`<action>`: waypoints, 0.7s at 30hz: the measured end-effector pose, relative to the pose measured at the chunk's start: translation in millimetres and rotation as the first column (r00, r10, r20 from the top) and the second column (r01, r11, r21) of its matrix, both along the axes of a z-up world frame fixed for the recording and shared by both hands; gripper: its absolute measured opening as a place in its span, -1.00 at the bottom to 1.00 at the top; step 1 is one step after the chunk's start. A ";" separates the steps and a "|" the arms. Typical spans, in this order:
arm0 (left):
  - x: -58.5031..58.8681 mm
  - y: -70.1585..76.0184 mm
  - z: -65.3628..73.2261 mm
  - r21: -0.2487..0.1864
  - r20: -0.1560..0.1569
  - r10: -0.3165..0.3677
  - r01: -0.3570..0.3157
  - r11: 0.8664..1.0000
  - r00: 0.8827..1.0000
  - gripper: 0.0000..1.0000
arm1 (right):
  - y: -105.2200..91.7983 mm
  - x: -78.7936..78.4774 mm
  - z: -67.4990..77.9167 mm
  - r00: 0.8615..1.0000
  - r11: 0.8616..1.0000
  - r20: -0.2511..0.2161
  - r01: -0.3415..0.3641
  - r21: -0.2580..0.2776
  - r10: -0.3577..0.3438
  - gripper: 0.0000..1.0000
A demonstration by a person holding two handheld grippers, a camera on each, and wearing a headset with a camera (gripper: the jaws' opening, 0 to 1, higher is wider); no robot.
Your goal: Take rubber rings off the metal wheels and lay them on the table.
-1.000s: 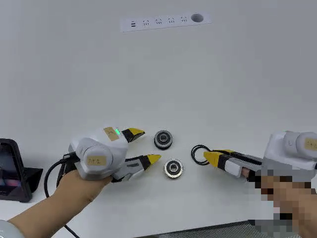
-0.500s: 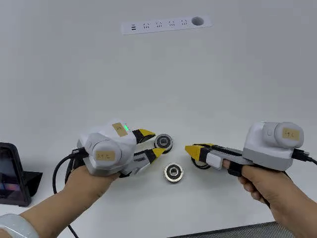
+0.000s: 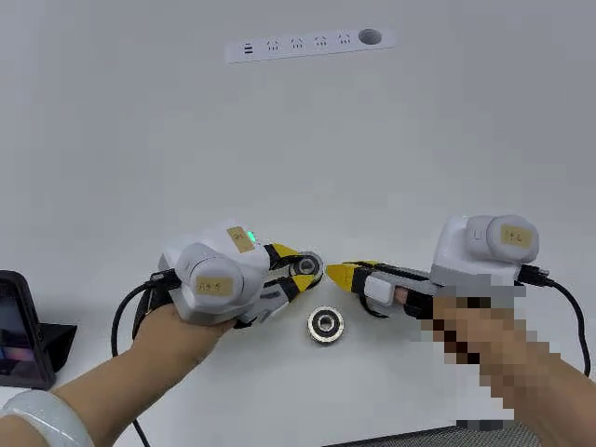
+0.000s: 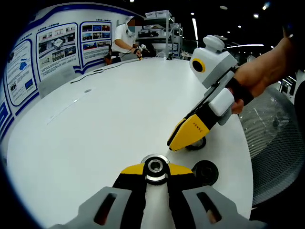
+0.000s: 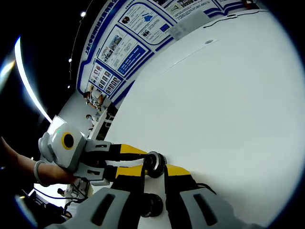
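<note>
Clamping one of two metal wheels (image 3: 306, 267) (image 3: 326, 324), left hand-held gripper (image 3: 292, 268) faces right hand-held gripper (image 3: 343, 273), grip unclear, above one rubber ring (image 4: 196, 144).

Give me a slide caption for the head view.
Left gripper holds a metal wheel; right gripper points at it; second wheel lies nearby.

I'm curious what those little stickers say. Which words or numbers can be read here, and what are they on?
Tan stickers on the left gripper: handwriting, too small to read.
Tan sticker on the right gripper: too small.
Dark print on its yellow tip, left gripper view: blurred.
Wall posters: blurred.
Nothing reads for certain.
</note>
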State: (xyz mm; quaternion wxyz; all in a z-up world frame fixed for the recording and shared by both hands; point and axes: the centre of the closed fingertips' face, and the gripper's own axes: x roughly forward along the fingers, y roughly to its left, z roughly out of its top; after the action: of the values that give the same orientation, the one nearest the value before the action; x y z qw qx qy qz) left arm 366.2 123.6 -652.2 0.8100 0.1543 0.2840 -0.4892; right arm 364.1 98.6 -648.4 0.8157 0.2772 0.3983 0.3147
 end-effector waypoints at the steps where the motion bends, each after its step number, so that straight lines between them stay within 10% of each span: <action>1: 0.3 -0.3 -0.1 0.000 0.000 0.000 0.000 1.000 1.000 -0.67 | 1.0 0.4 0.3 1.000 1.000 -0.001 0.000 0.002 0.000 -0.65; 21: 0.6 0.7 -0.1 -0.009 0.003 -0.001 0.001 1.000 1.000 -0.73 | 14.4 6.6 -16.2 0.998 1.000 -0.056 -0.013 0.027 0.014 -0.62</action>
State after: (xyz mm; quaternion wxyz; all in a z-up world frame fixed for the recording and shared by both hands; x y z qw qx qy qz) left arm 366.8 124.3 -652.3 0.8110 0.1512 0.2806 -0.4907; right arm 370.6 113.1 -664.5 0.7982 0.2943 0.4189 0.3176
